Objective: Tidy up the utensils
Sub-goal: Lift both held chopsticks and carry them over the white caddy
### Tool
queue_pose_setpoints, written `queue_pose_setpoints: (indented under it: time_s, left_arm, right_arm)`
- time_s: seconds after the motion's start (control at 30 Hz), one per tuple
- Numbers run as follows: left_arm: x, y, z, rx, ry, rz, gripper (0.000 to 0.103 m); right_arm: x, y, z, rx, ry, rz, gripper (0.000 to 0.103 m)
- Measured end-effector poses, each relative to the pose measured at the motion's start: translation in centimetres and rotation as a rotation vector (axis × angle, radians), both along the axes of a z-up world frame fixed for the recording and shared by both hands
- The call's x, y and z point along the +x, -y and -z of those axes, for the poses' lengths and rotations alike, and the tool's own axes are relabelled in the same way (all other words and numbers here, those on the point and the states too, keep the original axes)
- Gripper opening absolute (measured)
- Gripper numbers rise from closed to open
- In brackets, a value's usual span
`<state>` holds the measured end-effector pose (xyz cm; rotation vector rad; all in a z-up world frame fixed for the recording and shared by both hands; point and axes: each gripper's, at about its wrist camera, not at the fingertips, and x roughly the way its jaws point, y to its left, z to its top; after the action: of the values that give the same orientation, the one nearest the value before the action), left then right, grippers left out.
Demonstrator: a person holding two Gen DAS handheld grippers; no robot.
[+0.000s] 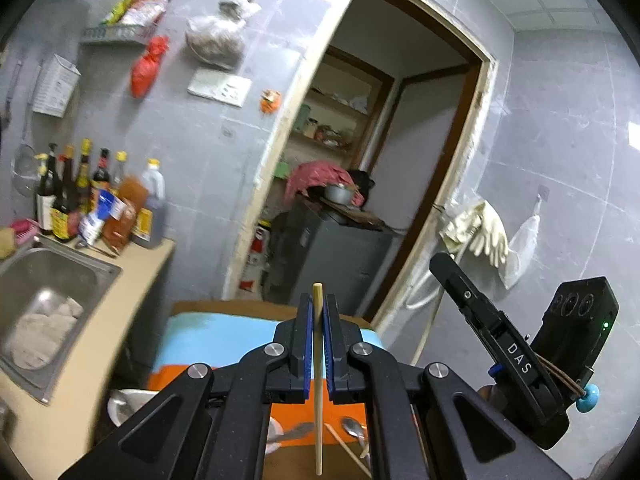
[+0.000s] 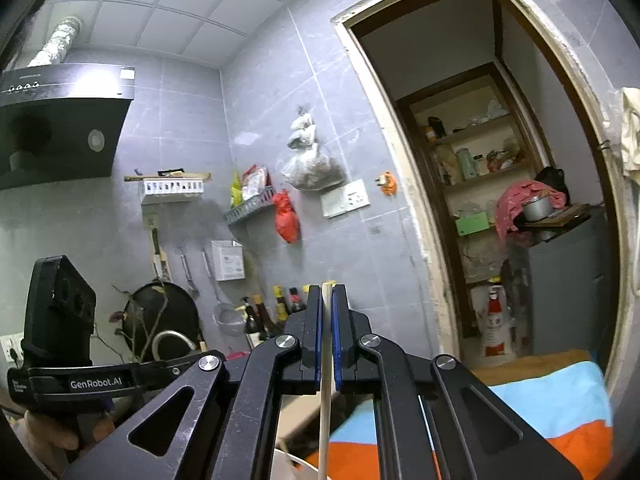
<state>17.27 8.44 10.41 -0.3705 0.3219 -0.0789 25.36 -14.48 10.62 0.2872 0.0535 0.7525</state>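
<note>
My left gripper (image 1: pixel 318 300) is shut on a pale wooden chopstick (image 1: pixel 318 400) that stands upright between the blue pads, raised above the table. Below it on the orange cloth lie a metal spoon (image 1: pixel 354 428), another spoon (image 1: pixel 298 432) and a second chopstick (image 1: pixel 346 450). My right gripper (image 2: pixel 327 294) is shut on a white chopstick (image 2: pixel 325 412), also upright. The right gripper's body shows at the right of the left wrist view (image 1: pixel 516 356); the left gripper's body shows at the left of the right wrist view (image 2: pixel 60 340). A white bowl rim (image 2: pixel 296 464) sits under the right gripper.
A blue and orange cloth (image 1: pixel 224 332) covers the table. A steel sink (image 1: pixel 44 280) and counter with sauce bottles (image 1: pixel 80 196) stand to the left. A white bowl (image 1: pixel 124 404) sits by the table's left edge. An open doorway (image 1: pixel 360 200) leads to a grey cabinet.
</note>
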Motion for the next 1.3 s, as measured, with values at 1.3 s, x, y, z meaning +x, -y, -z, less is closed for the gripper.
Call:
queue_pose_setpoints:
  time_s: [1.3]
  left_arm:
    - [2.0, -9.6, 11.0, 0.096, -0.103, -0.139, 0.005]
  right_arm:
    - [3.2, -9.7, 10.9, -0.082, -0.137, 0.225, 0.004]
